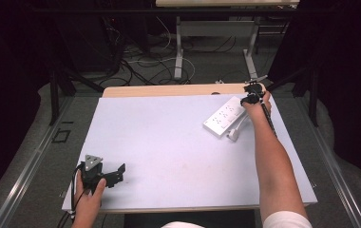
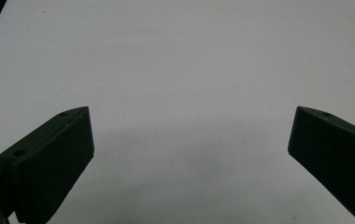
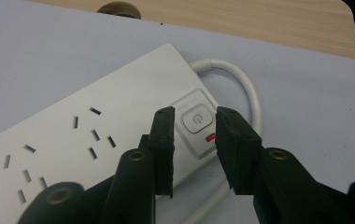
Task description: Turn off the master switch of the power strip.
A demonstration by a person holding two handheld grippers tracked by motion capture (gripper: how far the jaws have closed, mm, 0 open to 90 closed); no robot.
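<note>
Overhead, white work surface (image 1: 169, 142) laid on a wooden table (image 1: 169, 90); light wood strip shows along the far edge. Floor beyond carries loose cables (image 1: 150, 61) and metal table legs (image 1: 178, 52).

Left gripper (image 1: 117, 173) sits low at the near left corner of the surface, held by the person's left hand (image 1: 89, 197), grey three-cornered plate (image 1: 93, 163) on top. From its own camera, left gripper (image 2: 189, 140) has its jaws spread wide, well apart, released, with bare white surface between and beyond them. Nothing grasped.

Right gripper (image 1: 252, 92) is at the far right of the surface, forearm (image 1: 276, 161) stretched out from the bottom edge, white sleeve (image 1: 285, 221) at the shoulder end. It sits at the far end of a white power strip (image 1: 223, 118), which lies diagonally on the far right part of the surface, several socket groups visible along its top.

From the right gripper's camera: right gripper (image 3: 194, 149) jaws partly parted, a narrow gap between them, poised over the strip's switch end. Power button (image 3: 197, 118) shows in the gap, with a small red indicator (image 3: 209, 137) just beside it. Whether the tips touch the strip cannot be told. Jaws clasp nothing. White cord (image 3: 245, 88) loops out from the strip's end and curves back along its side. Round brown hole (image 3: 118, 8) in the wooden edge past the strip
</note>
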